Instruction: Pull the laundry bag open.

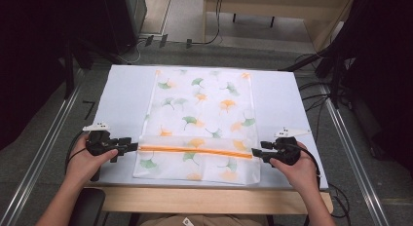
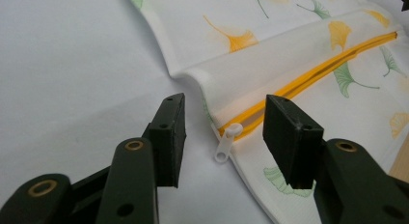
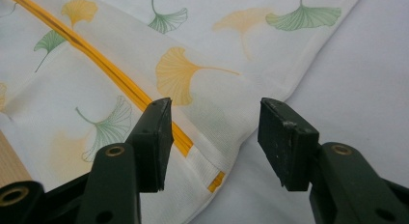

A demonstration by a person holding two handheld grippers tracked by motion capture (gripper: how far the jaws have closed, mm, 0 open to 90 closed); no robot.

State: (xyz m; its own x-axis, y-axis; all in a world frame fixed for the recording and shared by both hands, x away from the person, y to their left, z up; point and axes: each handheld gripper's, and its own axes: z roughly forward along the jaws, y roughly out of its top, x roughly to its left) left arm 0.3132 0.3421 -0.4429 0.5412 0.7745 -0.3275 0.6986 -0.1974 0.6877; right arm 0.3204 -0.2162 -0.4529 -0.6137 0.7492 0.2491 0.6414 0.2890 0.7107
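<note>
A white fabric bag (image 1: 199,114) printed with green and orange ginkgo leaves lies flat on the white table cover (image 1: 122,99). An orange zipper (image 1: 195,150) runs across it near the front. My left gripper (image 1: 127,146) sits at the zipper's left end, open. In the left gripper view the white zipper pull (image 2: 225,144) lies on the bag between the spread jaws of that gripper (image 2: 225,103), untouched. My right gripper (image 1: 257,149) sits at the zipper's right end, open. Its own view has the gripper (image 3: 214,105) over the bag's corner and the zipper (image 3: 111,72), which ends by the left jaw.
The table's wooden front edge (image 1: 209,199) runs just behind my hands. Metal rails (image 1: 44,148) flank the table on both sides. Cables (image 1: 311,89) and dark stands lie on the floor beyond the far corners.
</note>
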